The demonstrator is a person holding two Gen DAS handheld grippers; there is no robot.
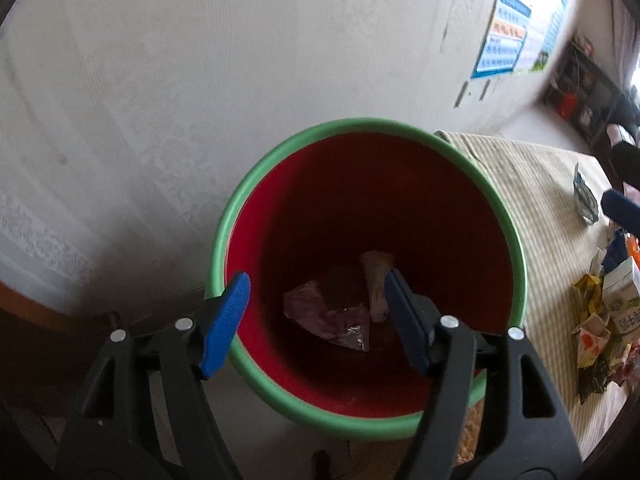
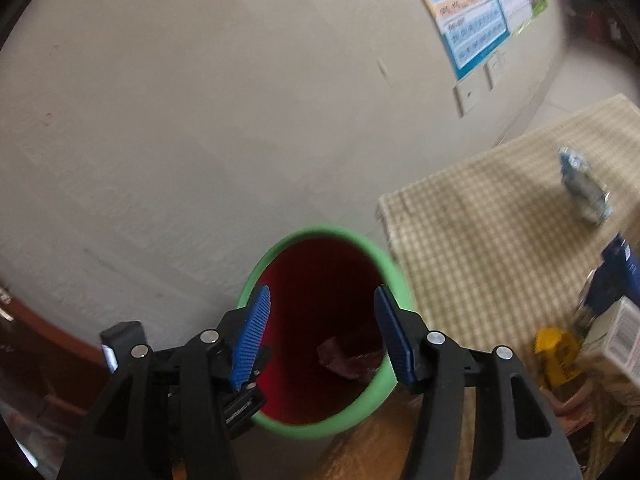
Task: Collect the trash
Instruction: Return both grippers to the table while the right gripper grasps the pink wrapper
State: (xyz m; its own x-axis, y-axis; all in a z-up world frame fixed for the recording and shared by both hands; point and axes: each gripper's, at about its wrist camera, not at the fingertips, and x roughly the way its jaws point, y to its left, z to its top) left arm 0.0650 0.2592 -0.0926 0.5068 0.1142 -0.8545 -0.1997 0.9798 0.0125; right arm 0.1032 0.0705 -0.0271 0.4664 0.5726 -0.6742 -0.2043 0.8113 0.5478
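A bin with a green rim [image 1: 256, 184] and red inside stands beside the table. Inside lie a purple wrapper [image 1: 328, 316] and a pale crumpled piece [image 1: 376, 280]. My left gripper [image 1: 316, 320] is open and empty right above the bin mouth. My right gripper [image 2: 320, 340] is open and empty, higher above the same bin [image 2: 392, 276], where the purple wrapper [image 2: 340, 360] shows. More trash lies on the checked tablecloth [image 1: 536, 208]: a blue-silver wrapper [image 1: 584, 200], a yellow wrapper [image 1: 588, 292] and a milk carton [image 1: 620, 300]. The right gripper's tip [image 1: 624, 208] shows at the right edge.
A pale wall [image 1: 200, 80] stands behind the bin with a poster [image 1: 508, 36] and sockets. In the right wrist view the tablecloth [image 2: 480, 240] carries a blue wrapper [image 2: 584, 188], a yellow wrapper [image 2: 556, 356], a carton [image 2: 616, 340] and a dark blue pack [image 2: 616, 272].
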